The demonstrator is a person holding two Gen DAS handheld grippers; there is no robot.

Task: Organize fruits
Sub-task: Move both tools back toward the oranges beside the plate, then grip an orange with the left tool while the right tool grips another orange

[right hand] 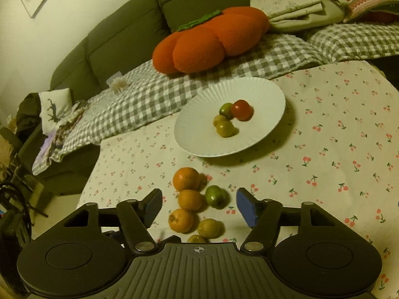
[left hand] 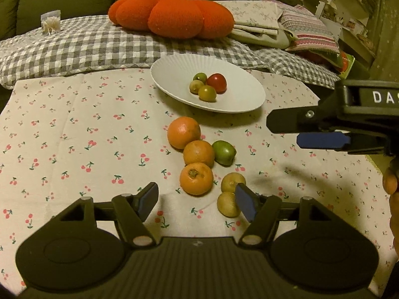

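Three oranges (left hand: 183,132) (left hand: 198,153) (left hand: 196,178) lie in a row on the cherry-print cloth, with a green fruit (left hand: 224,152) beside the middle one. Two small yellow-green fruits (left hand: 232,181) (left hand: 227,204) lie nearest me. A white ribbed plate (left hand: 169,74) behind them holds a red fruit (left hand: 217,83) and three small greenish ones. My left gripper (left hand: 196,195) stands open just short of the nearest orange, its right finger in front of the yellow-green pair. My right gripper (right hand: 199,200) (left hand: 286,133) is open over the same oranges (right hand: 190,199), green fruit (right hand: 215,196) and plate (right hand: 224,89), holding nothing.
Behind the table, a checked blanket (left hand: 99,44) covers a green sofa with an orange pumpkin-shaped cushion (left hand: 172,15) and folded linens (left hand: 261,25). A small clear jar of sticks (left hand: 50,22) stands at the back left. A person's hand (left hand: 390,182) shows at the right edge.
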